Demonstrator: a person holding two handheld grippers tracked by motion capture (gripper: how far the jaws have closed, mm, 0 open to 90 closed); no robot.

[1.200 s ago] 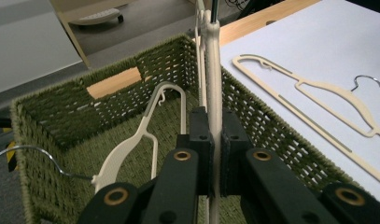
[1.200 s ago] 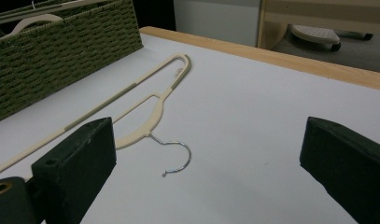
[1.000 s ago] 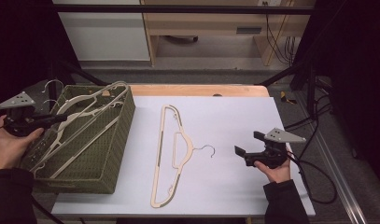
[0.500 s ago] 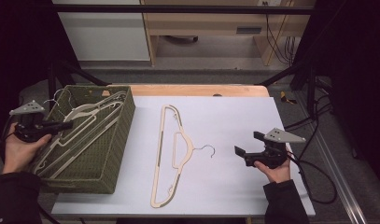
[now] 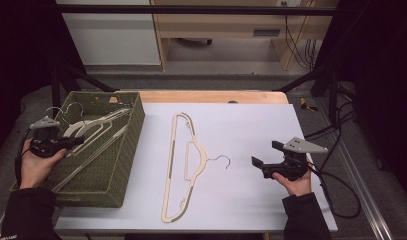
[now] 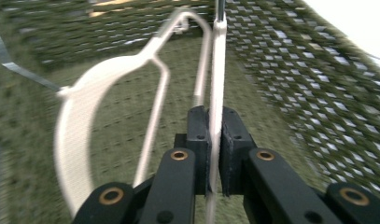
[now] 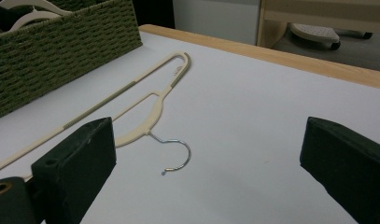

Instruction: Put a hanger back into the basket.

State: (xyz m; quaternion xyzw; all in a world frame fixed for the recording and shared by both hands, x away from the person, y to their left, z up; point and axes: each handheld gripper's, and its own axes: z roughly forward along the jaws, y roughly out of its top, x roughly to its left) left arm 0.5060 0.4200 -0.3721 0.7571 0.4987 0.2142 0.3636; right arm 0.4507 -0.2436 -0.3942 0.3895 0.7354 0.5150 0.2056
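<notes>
We take the white table (image 5: 241, 130) as our landmark. At its left end stands the green woven basket (image 5: 126, 150), and on the bare top just right of the basket lies one cream hanger (image 5: 188, 165), flat, its wire hook toward the table's right end.

Inside the basket our left gripper (image 5: 73, 142) has its jaws pinched on the thin bar of another cream hanger (image 6: 215, 84), which is low between the basket walls among other hangers (image 5: 98, 125). Near the table's right end our right gripper (image 5: 256, 164) hovers with its jaws spread wide and nothing between them, aimed back across the top at the flat hanger.

We judge the main risk to be snagging: the held hanger lies tangled close with its neighbours, and a wire hook could catch the weave or another hanger and drag it along. The grip is on a narrow bar, so the hanger could also swing or slip out.

The left gripper view is blurred, so we cannot count the basket's hangers, and the basket's near wall hides their lower ends.
</notes>
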